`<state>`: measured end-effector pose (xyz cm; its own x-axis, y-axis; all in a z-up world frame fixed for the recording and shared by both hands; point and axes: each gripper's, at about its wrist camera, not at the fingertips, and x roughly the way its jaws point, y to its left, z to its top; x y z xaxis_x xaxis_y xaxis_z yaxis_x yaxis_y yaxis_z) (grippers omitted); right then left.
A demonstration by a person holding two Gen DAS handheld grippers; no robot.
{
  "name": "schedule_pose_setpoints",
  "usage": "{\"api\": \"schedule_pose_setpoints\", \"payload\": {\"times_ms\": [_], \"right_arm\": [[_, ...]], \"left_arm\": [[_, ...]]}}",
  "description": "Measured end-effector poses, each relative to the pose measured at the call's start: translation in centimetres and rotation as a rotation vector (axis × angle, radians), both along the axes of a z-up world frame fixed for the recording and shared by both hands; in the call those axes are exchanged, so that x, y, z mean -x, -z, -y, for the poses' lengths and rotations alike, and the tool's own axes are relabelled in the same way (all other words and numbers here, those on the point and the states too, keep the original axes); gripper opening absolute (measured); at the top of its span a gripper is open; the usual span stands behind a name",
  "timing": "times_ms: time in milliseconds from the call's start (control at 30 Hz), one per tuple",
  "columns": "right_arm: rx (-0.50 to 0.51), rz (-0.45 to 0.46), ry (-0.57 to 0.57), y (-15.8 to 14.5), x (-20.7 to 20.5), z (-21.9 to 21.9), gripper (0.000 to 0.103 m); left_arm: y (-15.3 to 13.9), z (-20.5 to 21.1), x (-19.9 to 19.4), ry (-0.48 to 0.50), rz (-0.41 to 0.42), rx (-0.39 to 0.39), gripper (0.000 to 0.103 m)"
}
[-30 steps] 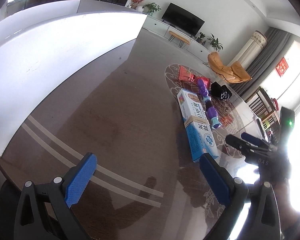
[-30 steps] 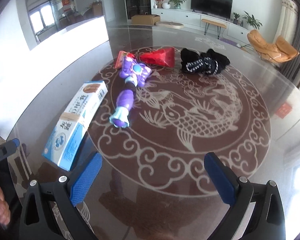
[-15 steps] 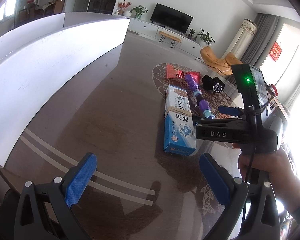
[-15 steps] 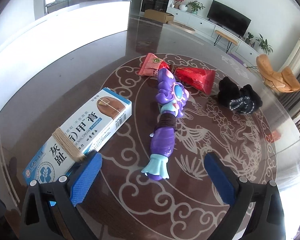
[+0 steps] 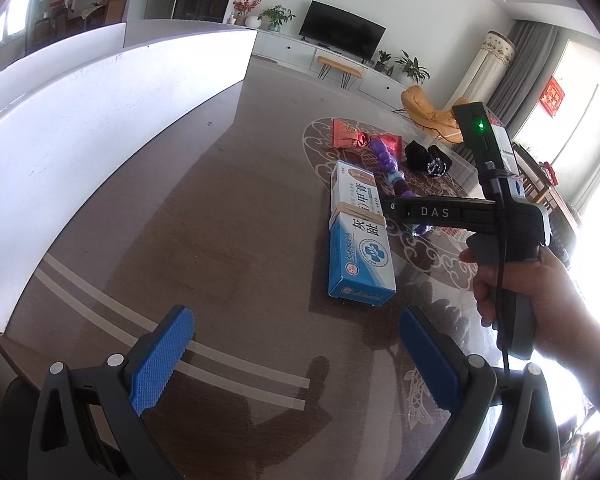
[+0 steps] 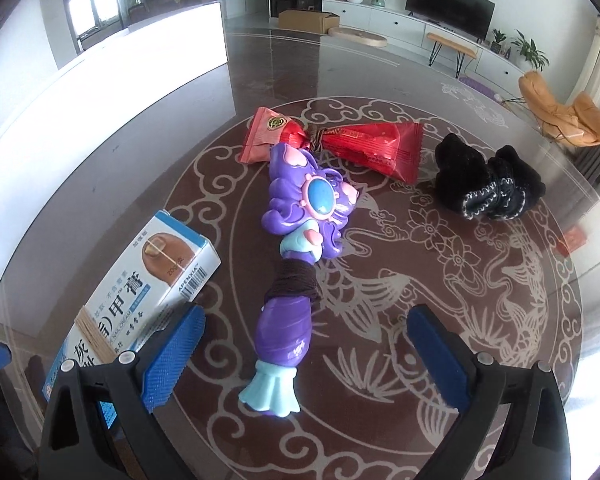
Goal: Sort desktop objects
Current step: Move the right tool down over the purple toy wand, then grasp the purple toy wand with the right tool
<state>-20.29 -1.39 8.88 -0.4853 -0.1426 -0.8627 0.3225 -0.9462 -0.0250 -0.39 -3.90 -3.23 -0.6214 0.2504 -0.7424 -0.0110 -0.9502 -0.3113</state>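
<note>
two downward wrist views, shared tabletop (image 5: 220, 240)

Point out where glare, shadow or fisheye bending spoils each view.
Left wrist view: window glare whitens the right edge over the hand; gripper shadows fall on the table. Right wrist view: purple toy sharp, white board overexposed, table rim bowed, corners vignetted.

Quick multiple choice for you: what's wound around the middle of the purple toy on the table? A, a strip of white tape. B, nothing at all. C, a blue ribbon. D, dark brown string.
D: in the right wrist view the purple toy has a thick band of dark brown string wrapped around its narrow waist, between the jewelled upper part and the lower body.
</note>
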Motion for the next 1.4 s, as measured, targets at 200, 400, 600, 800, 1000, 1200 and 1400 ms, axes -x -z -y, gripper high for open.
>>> {"api": "schedule_pose_setpoints", "payload": {"times_ms": [200,400,600,800,1000,1200,1400], "right_arm": [[0.027,-0.022,0.007,-0.2,1.0,0.0,0.072],[0.027,-0.039,-0.007,-0.6,1.1,-0.2,0.036],[0.026,-0.059,0.003,-0.6,0.1,-0.9,0.023],[0.032,-0.071,0.030,-0.5,-1.2,-2.7,0.023],[0.028,-0.089,0.054,-0.4,-3.9,-5.2,0.023],[0.014,-0.094,0.043,-0.5,-5.9,-6.5,0.023],[0.021,-0.110,0.054,-0.4,-7.3,-7.1,0.023]], "left_arm": [[0.1,-0.2,-0.1,0.003,-0.001,0.005,0.103],[0.3,-0.3,0.1,0.004,0.000,0.007,0.103],[0.3,-0.2,0.0,0.003,-0.001,0.006,0.103],[0.3,-0.2,0.1,0.003,0.001,0.007,0.103],[0.4,-0.1,0.3,0.006,0.000,0.008,0.103],[0.3,-0.5,0.4,0.015,-0.005,0.029,0.103],[0.3,-0.6,0.3,0.019,-0.008,0.034,0.103]]}}
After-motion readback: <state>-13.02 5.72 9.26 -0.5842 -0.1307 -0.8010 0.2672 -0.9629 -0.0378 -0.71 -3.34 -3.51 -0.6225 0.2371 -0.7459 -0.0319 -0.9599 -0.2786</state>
